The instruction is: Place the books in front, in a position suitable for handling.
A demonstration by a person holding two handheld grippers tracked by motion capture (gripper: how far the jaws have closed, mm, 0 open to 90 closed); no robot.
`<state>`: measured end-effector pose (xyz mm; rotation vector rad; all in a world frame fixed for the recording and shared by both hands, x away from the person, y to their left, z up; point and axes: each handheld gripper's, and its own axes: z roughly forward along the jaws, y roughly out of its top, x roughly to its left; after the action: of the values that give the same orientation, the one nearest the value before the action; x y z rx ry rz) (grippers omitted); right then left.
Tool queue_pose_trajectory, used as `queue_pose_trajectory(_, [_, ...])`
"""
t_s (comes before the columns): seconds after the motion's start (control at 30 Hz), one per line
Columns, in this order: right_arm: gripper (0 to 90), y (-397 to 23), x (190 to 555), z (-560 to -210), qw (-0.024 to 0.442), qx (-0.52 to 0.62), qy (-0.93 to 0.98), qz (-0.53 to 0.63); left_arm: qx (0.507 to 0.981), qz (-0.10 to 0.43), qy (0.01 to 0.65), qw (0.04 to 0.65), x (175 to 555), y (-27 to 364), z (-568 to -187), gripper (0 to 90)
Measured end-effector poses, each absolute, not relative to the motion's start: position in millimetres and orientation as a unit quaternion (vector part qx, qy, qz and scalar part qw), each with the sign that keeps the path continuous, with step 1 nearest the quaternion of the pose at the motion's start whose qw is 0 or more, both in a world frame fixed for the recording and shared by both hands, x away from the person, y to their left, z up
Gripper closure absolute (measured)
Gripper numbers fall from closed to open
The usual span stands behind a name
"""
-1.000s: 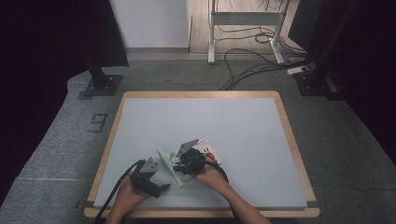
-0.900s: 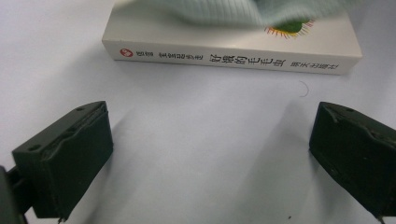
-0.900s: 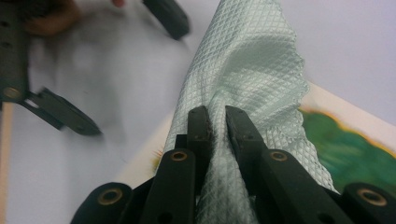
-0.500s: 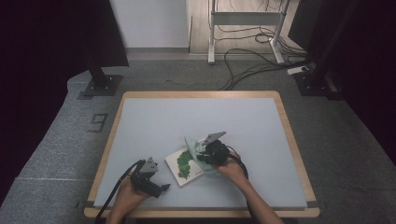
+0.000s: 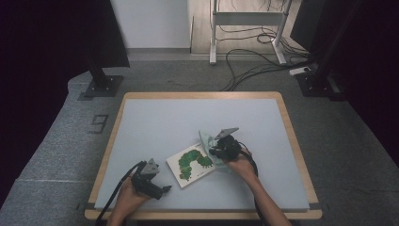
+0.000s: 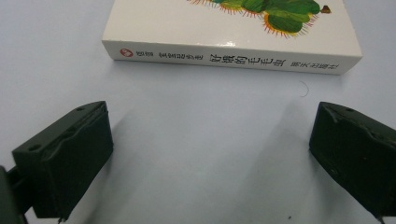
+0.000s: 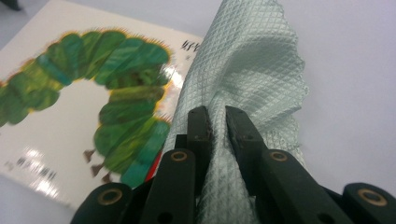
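whereas a second earlier the pale green cloth [image 5: 210, 141] lay over the picture book [image 5: 192, 165] and hid most of its cover, the cover with its green caterpillar is now in plain sight on the desk [image 5: 164, 117], because the right hand-held gripper [image 5: 217, 149] has drawn the cloth off toward the right; the uncovering of the book thus appears all but done, with a fold of cloth resting at the book's right edge and the rest hanging bunched from the tool. in the right gripper view, the right hand-held gripper's jaws stand nearly together, pinching a doubled ridge of the quilted cloth [image 7: 252, 70] between them, so the fabric is firmly held and lifted clear of most of the cover [image 7: 79, 93]. the left hand-held gripper [image 5: 164, 189] rests low on the desk near the front edge, just left of the book and apart from it; in the left gripper view its jaws stand wide apart with nothing between them, aimed at the book's printed spine [image 6: 229, 58], which lies a short way ahead.
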<state>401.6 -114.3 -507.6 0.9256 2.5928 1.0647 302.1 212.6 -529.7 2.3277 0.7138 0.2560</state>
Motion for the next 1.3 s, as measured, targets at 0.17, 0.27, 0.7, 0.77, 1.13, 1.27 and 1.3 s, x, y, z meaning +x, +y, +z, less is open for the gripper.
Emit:
queue_pose_trajectory(0.17, [79.4, -107.7, 413.5, -507.2, 0.097, 0.319, 0.873, 0.356, 0.894, 0.098, 0.274, 0.340, 302.2, 212.7, -529.7, 0.0])
queue_pose_trajectory(0.27, [79.4, -104.4, 418.7, -507.1, 0.098, 0.321, 0.873, 0.355, 0.894, 0.098, 0.274, 0.340, 302.1, 212.6, -529.7, 0.0])
queue_pose_trajectory(0.7, [79.0, -86.6, 413.2, -505.5, 0.090, 0.299, 0.882, 0.353, 0.894, 0.098, 0.274, 0.340, 302.1, 212.7, -529.7, 0.0])
queue_pose_trajectory(0.77, [79.0, -80.4, 410.2, -505.1, 0.085, 0.289, 0.885, 0.354, 0.895, 0.098, 0.273, 0.339, 302.2, 212.8, -529.6, 0.0])
queue_pose_trajectory(1.13, [78.7, -33.5, 385.2, -503.3, 0.055, 0.228, 0.901, 0.365, 0.894, 0.098, 0.275, 0.341, 302.0, 212.5, -529.8, 0.0])
queue_pose_trajectory(1.27, [78.5, -18.1, 376.8, -502.5, 0.042, 0.207, 0.906, 0.367, 0.894, 0.098, 0.275, 0.341, 301.9, 212.5, -529.8, 0.0])
queue_pose_trajectory(1.3, [78.5, -13.8, 374.6, -502.5, 0.039, 0.202, 0.906, 0.369, 0.894, 0.098, 0.275, 0.341, 302.0, 212.5, -529.8, 0.0])
